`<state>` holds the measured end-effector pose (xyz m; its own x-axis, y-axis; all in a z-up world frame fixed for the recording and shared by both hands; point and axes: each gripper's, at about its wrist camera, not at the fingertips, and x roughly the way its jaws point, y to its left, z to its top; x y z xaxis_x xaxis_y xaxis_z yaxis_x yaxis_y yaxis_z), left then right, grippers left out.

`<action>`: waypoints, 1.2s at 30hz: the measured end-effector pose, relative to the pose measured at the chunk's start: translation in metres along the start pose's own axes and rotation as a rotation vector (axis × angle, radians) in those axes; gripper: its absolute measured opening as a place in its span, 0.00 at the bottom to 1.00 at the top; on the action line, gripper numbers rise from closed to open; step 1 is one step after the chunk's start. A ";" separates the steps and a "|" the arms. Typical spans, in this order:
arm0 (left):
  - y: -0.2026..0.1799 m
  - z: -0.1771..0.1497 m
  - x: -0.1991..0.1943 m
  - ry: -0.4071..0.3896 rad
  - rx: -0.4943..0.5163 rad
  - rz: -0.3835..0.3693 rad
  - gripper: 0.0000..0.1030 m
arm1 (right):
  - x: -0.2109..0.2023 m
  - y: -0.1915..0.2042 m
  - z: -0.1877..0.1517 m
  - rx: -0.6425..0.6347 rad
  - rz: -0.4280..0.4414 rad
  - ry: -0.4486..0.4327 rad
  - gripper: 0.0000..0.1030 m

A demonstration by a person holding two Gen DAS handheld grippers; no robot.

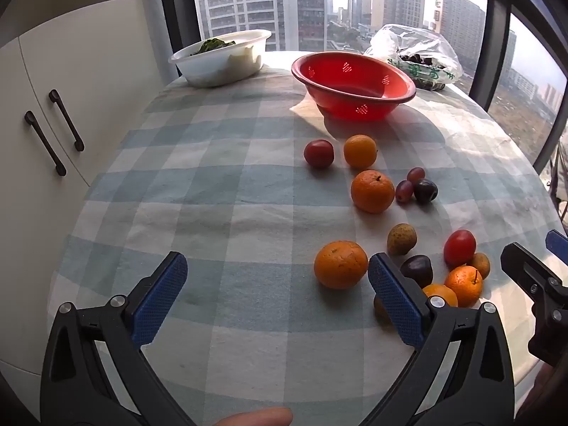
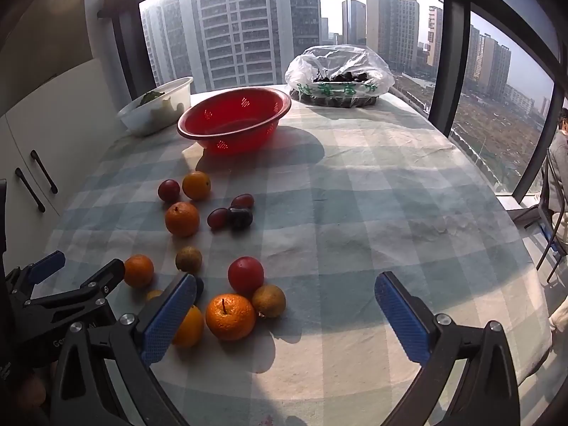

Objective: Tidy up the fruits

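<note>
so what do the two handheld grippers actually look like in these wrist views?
Both are the same build. The left gripper and the right gripper each have two black plastic arms with triangular cutouts, silver round pivot bolts, and flat blue finger pads with a fine grid texture. White lettering shows on the left gripper's body in the right wrist view, too cut off to read. No cables or sleeves visible.

Sunlit checked tablecloth [image 2: 372, 213]; white cabinet [image 1: 81, 81]; tall windows [image 2: 248, 28]
</note>
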<state>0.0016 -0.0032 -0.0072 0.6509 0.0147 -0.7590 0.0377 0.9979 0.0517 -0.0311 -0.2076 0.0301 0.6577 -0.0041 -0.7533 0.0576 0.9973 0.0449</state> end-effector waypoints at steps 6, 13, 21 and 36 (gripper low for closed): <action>-0.001 0.000 0.000 0.001 -0.001 -0.002 1.00 | 0.001 0.002 0.000 -0.003 0.000 0.005 1.00; 0.000 0.000 0.001 0.004 -0.001 -0.002 1.00 | 0.004 0.004 -0.002 -0.002 0.000 0.015 1.00; 0.000 0.000 0.002 0.005 -0.001 -0.004 1.00 | 0.006 0.004 -0.003 0.002 0.002 0.026 1.00; 0.000 0.000 0.002 0.006 -0.002 -0.004 1.00 | 0.008 0.003 -0.005 0.005 0.004 0.034 1.00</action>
<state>0.0029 -0.0031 -0.0086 0.6462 0.0111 -0.7631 0.0386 0.9981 0.0472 -0.0298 -0.2047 0.0212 0.6322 0.0021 -0.7748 0.0592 0.9969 0.0510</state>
